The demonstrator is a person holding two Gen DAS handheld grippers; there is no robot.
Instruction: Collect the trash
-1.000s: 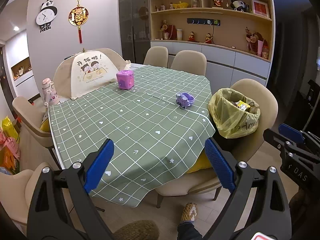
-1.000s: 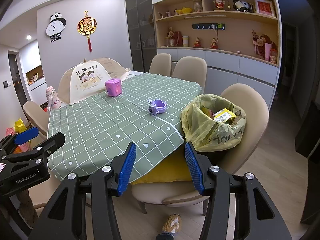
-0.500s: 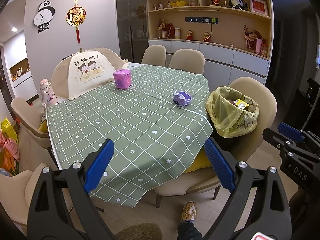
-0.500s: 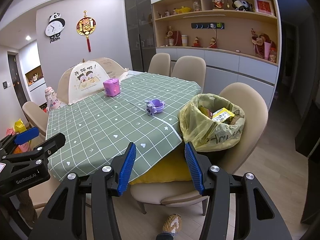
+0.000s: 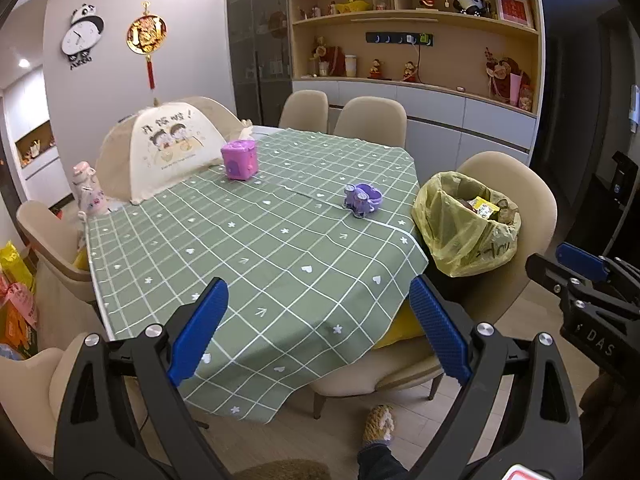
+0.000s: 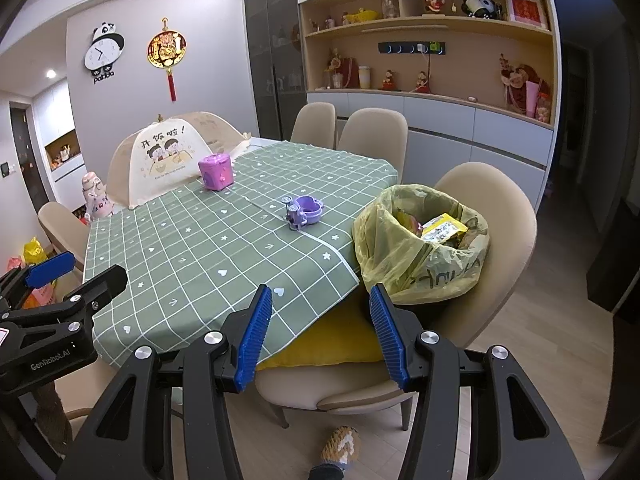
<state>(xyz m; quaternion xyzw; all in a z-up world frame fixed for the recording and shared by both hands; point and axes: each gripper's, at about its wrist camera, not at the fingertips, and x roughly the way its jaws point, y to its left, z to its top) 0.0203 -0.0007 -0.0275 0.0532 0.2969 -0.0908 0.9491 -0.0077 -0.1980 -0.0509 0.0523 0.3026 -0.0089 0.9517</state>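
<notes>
**Dining room, bag nearly full**

Left wrist view: green-checked table (image 5: 248, 248) is carrying only a pink box (image 5: 239, 159) and a purple toy (image 5: 362, 198). Beyond the table's far-right corner, the yellow trash bag (image 5: 460, 236) is sitting open on a chair (image 5: 516, 184), probably so scraps can drop in off the table. Left tongs (image 5: 318, 332) are hanging spread and empty, the bag up and to their right, well apart.

Right wrist view: right tongs (image 6: 320, 330) are also gaping, pinching nothing. The bag (image 6: 420, 264) is lying just beyond their right pad, wrappers showing inside.
</notes>
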